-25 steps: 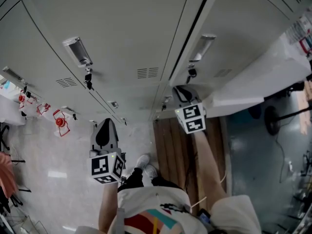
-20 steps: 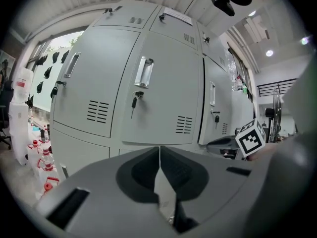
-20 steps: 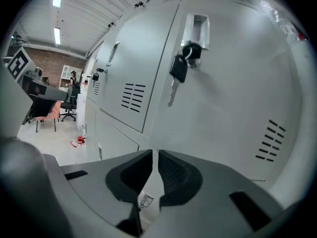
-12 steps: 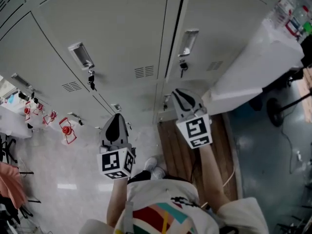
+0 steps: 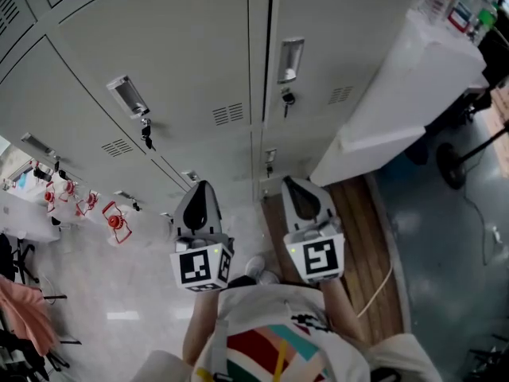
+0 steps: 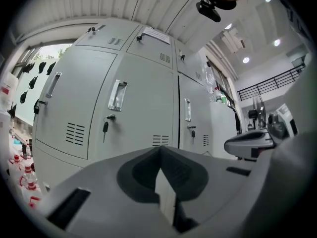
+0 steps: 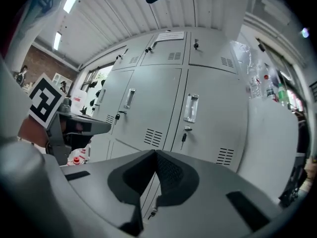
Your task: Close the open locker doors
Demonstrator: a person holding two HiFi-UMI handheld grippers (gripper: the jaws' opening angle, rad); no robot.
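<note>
locker doors stood ahead, all seemingly flush with their frames. the sound move was to scan each seam and press flat any door that sprang back. left gripper — jaws together, holding nothing. right gripper — jaws had just been closing and met, nothing between them. both hung short of the doors.

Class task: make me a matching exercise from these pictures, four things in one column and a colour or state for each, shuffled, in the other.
1 left tongs
2 key
3 floor boards
4 table

A brown
B carries bottles
C closed, empty
D hangs from a locker lock

Pairs: 1-C, 2-D, 3-A, 4-B
</note>
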